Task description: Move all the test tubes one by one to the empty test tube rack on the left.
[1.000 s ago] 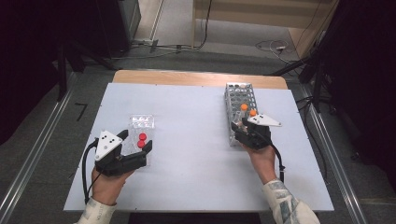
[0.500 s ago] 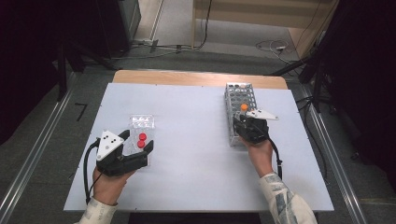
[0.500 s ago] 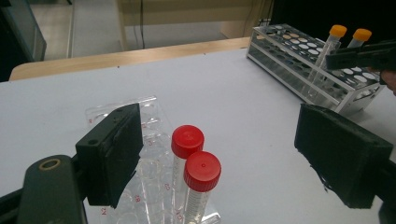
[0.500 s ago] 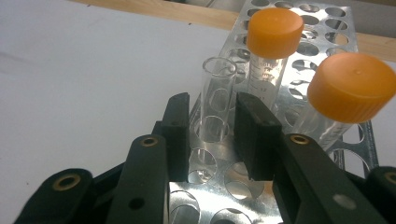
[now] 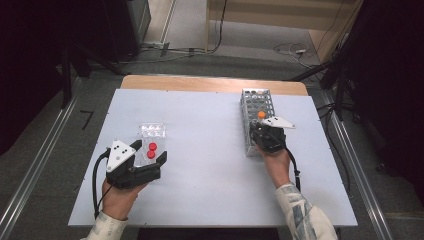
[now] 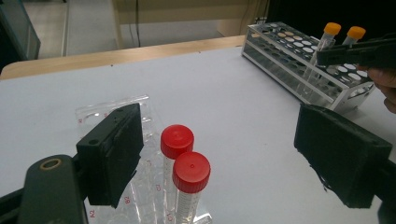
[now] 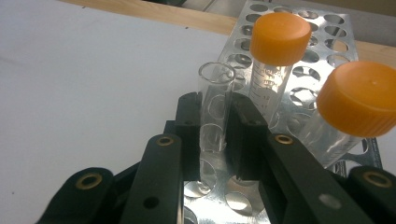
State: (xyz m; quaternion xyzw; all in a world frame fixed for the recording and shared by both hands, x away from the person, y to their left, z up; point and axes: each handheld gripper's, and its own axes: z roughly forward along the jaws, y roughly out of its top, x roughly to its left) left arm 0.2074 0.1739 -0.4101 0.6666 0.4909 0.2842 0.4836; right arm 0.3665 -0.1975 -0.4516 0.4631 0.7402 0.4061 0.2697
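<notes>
On the white bench [image 5: 210,150] a metal rack [image 5: 256,105] is seen. An uncapped glass tube [image 7: 214,116] has just been clamped by the right gripper [image 7: 219,135], its jaws closing. The left gripper [image 6: 219,154] is held apart around two red-capped tubes [image 6: 184,163].

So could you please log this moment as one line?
right hand-held gripper: shut on uncapped glass tube | tube rack: two orange-capped tubes | left hand-held gripper: open
</notes>
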